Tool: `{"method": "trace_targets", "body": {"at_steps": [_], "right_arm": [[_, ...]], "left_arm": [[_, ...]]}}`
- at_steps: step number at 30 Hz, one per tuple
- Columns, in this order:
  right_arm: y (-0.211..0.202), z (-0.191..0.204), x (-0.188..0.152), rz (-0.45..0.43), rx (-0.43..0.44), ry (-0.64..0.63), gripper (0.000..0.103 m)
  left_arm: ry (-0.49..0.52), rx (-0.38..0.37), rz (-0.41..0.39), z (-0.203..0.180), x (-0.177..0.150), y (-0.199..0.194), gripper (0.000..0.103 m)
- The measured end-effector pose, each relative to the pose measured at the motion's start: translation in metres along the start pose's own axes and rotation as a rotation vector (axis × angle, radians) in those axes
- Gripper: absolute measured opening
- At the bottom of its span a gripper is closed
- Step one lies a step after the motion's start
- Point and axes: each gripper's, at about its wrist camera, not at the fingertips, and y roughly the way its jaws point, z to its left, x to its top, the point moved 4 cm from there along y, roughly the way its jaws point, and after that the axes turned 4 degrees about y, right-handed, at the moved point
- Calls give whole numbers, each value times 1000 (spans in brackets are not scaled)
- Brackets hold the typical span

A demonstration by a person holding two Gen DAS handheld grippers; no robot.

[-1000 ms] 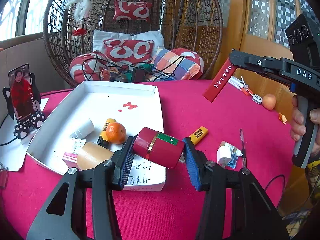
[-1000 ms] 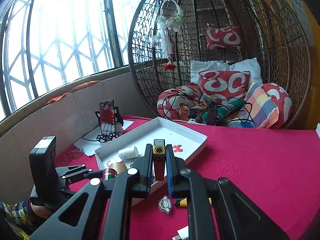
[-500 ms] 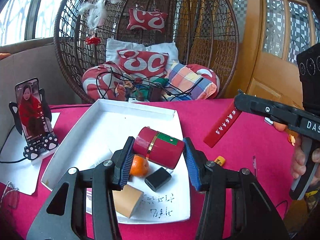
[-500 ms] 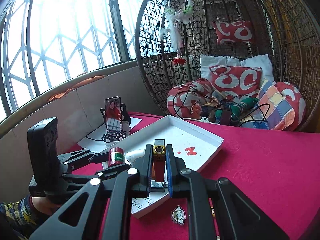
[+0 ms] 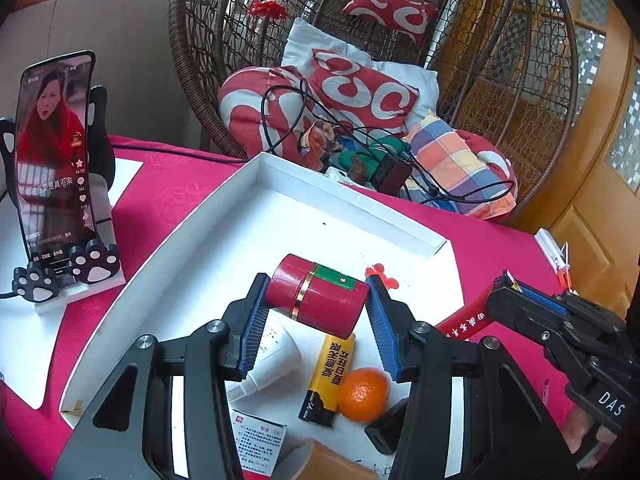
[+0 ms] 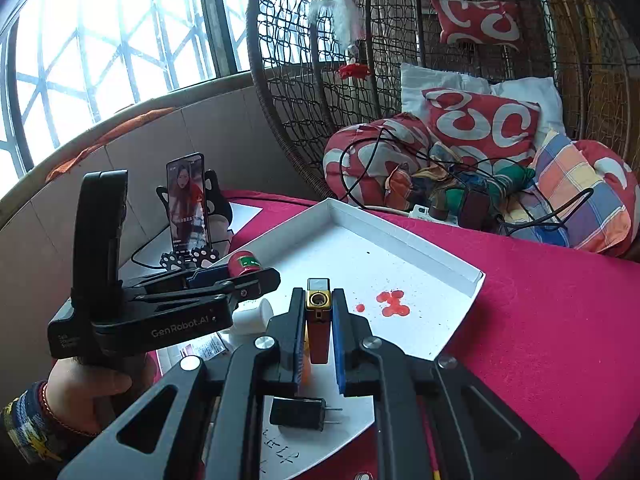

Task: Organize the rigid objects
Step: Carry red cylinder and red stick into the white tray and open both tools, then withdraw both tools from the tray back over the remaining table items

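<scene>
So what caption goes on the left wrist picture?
Left gripper holds a red tin over the white tray, above an orange and yellow tube.

Left gripper (image 6: 256,280) body: it is showing you "GenRobot.A1" in pale letters.
Right gripper (image 5: 506,286) body: it is showing you "DAS" in white letters.
Yellow tube (image 5: 328,376): it is carrying black Chinese characters.
Red lighter (image 5: 466,320): it is carrying white characters, too small to read.
Phone (image 5: 54,152) screen: it is showing you a white caption.
</scene>
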Motion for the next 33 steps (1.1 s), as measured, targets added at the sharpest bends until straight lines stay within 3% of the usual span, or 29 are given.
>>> {"method": "trace_targets", "body": {"at_steps": [4, 6, 7, 8, 9, 10, 12, 14, 18, 22, 25, 31, 33], "right_arm": [[20, 2, 0, 21, -9, 6, 11], [22, 5, -2, 24, -14, 7, 14], [20, 5, -3, 19, -20, 8, 26], [17, 5, -3, 8, -31, 11, 36], [12, 2, -5, -7, -58, 17, 60], [5, -2, -6, -26, -84, 32, 75], [-13, -9, -8, -58, -65, 85, 83], [-36, -16, -11, -99, -73, 121, 84], [-102, -25, -17, -237, -59, 161, 103], [-167, -31, -25, -357, -80, 159, 103], [-207, -38, -33, -435, -93, 172, 103], [-250, -43, -44, -535, -108, 183, 103], [-260, -47, -51, -584, -177, 205, 103]], "left_arm": [[-32, 37, -4, 9, -1, 4, 53], [-49, 57, -15, 12, -2, 2, 74], [-55, 67, -26, 14, -2, -1, 91], [-58, 81, -39, 15, -2, -3, 98], [-61, 93, -53, 15, -2, -6, 102], [-62, 106, -64, 15, -2, -9, 103], [-64, 125, -75, 13, -3, -16, 103], [-73, 116, -93, 8, -6, -25, 103], [-74, 86, -126, -8, -17, -47, 103], [-68, 37, -119, -27, -27, -59, 103], [-47, 42, -120, -41, -28, -69, 103], [-48, 27, -149, -59, -32, -96, 103], [-21, 37, -169, -66, -32, -103, 103]]}}
